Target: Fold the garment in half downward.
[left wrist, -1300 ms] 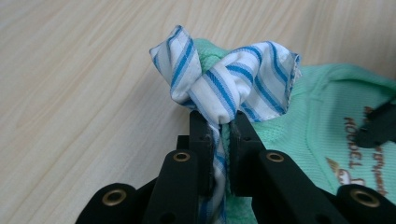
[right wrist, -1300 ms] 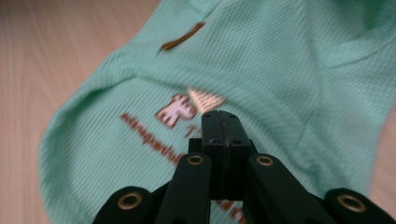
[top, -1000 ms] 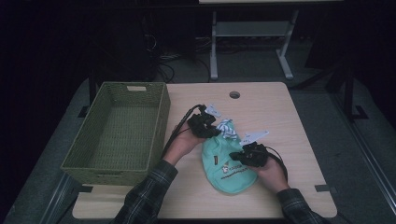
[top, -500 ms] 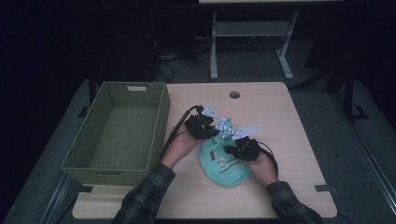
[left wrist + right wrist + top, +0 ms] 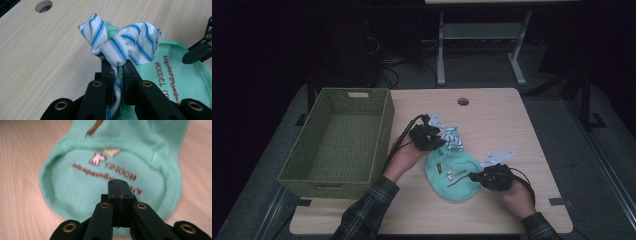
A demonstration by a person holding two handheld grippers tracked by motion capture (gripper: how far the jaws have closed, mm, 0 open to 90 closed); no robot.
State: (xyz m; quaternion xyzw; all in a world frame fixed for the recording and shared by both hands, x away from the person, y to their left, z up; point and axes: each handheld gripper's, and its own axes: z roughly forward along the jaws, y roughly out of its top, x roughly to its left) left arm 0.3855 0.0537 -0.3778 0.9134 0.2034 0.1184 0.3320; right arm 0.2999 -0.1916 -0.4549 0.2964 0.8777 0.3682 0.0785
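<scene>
A mint-green cloth with embroidered lettering lies flat on the table, and a blue-and-white striped cloth is bunched at its far edge. My left gripper is shut on the striped cloth, with a fold of the green cloth also caught between its jaws. My right gripper sits at the green cloth's near right edge. Its jaws are pressed flush together with nothing seen between them, just above the green cloth. The right gripper also shows at the edge of the left gripper view.
A woven green basket stands on the left of the light wooden table, close to my left hand. A round cable hole lies at the far middle. A desk frame stands on the floor beyond the table.
My right hand moved in over the green cloth, then drew back toward the near right edge. The left hand has kept still, holding the striped cloth.
</scene>
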